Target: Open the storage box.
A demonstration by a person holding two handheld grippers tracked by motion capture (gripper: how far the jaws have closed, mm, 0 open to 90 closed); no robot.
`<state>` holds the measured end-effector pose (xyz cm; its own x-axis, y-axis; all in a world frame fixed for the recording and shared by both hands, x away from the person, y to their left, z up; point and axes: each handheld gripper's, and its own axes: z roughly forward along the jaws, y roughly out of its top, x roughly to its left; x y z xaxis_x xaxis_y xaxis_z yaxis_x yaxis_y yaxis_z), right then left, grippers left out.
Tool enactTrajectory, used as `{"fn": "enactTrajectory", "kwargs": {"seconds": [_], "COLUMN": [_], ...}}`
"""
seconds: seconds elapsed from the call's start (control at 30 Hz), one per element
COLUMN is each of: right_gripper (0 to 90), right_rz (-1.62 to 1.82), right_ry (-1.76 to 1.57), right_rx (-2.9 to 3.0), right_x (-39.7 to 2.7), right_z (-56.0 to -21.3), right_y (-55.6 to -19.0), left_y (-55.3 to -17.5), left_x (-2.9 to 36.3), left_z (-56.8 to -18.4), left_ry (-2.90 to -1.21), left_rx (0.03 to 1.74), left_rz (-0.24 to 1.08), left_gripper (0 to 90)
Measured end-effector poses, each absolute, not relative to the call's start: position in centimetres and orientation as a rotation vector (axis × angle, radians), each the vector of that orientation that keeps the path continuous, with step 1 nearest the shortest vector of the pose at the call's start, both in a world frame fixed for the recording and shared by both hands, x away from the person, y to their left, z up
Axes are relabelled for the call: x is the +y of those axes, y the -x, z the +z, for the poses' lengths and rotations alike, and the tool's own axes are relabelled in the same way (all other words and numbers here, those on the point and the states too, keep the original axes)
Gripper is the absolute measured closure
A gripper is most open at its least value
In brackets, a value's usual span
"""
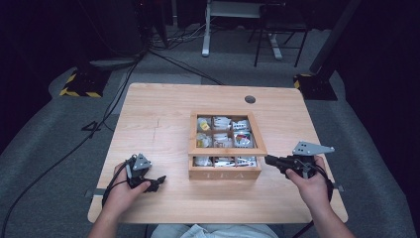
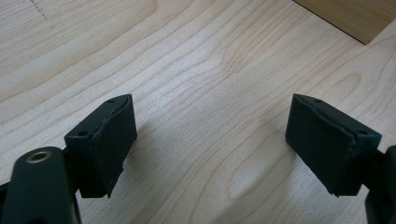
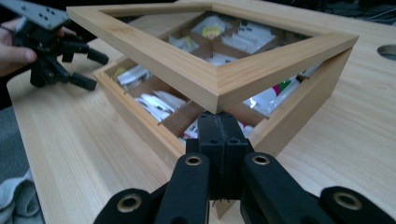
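One square light-wood tea box sits at the centre of the pale wooden table. Its interior is divided into nine compartments in a three-by-three grid, each holding white paper tea packets. One glass-paned wooden lid is raised at its near edge, tilted above the box body.

Two black two-jaw grippers are present. The right gripper has its jaws pressed together, tips directly under the lifted lid's near corner. The left gripper rests low over bare table left of the box, jaws spread wide, nothing between them.
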<state>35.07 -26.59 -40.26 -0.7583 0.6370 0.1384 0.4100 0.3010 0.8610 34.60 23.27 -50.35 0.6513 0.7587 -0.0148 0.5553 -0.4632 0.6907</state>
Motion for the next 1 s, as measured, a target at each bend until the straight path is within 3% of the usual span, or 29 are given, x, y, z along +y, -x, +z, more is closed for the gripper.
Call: {"fn": "enactTrajectory", "kwargs": {"seconds": [1.0], "right_gripper": [90.0], "right_rz": [1.449], "right_ry": [-0.855], "right_rx": [2.092], "right_x": [-25.1], "right_z": [-36.3], "right_y": [-36.4], "left_y": [-35.0], "left_x": [22.9], "left_z": [-50.4], "left_ry": [-2.19], "left_rx": [1.004], "left_rz": [0.373], "left_gripper": [16.7]}}
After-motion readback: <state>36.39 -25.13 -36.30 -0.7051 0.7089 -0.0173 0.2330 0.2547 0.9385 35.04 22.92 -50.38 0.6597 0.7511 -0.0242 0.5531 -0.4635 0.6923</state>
